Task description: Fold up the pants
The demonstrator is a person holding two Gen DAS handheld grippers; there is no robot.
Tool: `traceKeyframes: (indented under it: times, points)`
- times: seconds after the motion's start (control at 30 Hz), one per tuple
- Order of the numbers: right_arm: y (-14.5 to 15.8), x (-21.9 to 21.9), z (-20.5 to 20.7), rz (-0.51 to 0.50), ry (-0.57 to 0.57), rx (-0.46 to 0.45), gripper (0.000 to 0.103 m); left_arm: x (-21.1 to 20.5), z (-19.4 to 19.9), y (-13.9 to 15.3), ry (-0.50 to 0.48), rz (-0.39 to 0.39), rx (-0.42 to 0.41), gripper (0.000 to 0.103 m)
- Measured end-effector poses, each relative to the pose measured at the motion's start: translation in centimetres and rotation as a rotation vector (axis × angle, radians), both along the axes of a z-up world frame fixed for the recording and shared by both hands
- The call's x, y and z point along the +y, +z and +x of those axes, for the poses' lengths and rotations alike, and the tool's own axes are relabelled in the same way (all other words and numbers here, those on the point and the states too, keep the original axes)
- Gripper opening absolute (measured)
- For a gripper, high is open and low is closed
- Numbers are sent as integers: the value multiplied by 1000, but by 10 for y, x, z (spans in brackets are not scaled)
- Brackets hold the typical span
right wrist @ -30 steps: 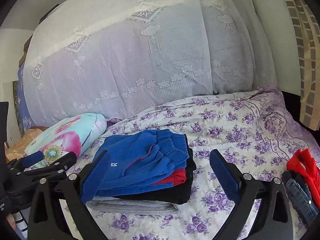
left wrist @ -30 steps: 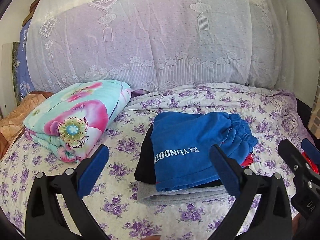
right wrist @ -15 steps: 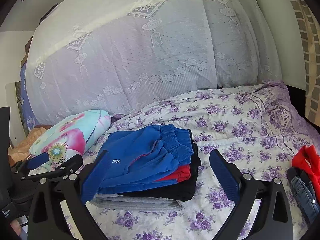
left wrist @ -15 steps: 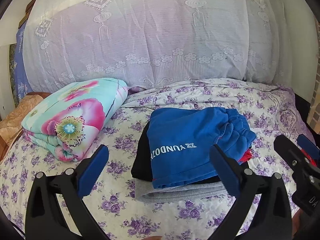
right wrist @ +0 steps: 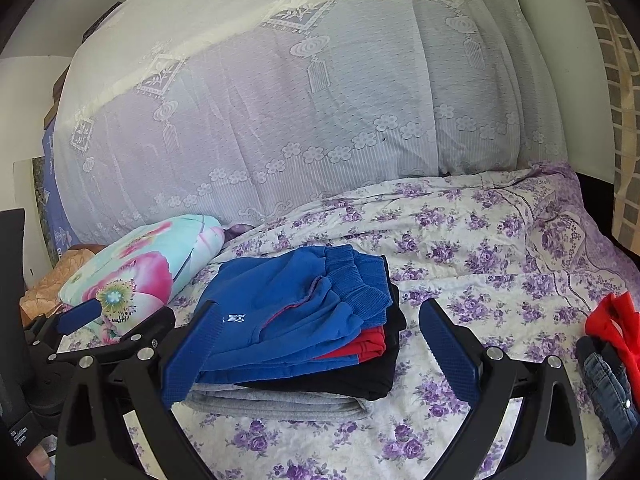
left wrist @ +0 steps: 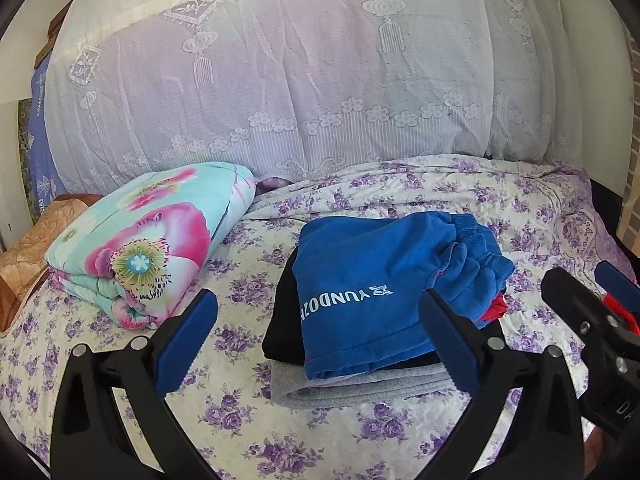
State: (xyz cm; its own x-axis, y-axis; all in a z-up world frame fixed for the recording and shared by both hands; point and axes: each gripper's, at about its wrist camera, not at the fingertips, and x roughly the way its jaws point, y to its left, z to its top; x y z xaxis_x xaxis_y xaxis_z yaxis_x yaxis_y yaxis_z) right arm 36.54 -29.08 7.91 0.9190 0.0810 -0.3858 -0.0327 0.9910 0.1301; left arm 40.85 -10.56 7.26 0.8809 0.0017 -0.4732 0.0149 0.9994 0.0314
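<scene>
We hover with both claws spread and empty: left gripper (left wrist: 318, 340), right gripper (right wrist: 316, 356). The folded blue pants (left wrist: 384, 288) top the stack (right wrist: 304, 396) mid-bed, stacked for tidiness, we judge.

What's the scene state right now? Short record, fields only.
surface: bed, purple floral sheet
stack: folded, blue pants on top, then red, black, grey garment at bottom
left of stack: folded floral quilt
right edge: red garment and jeans, unfolded
left gripper: open, empty, short of the stack
right gripper: open, empty, short of the stack
backdrop: lace cover over piled bedding
</scene>
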Motion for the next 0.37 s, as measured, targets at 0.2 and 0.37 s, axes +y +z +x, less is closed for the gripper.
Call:
traceKeyframes:
  times: [0.2,0.37]
  points:
    - [-1,2,0,1,-2,-2,99,1,1,2,-2,-10,15,98]
    - [-1,2,0,1,0,-2,99,4,3,1,-1,-32,33,98]
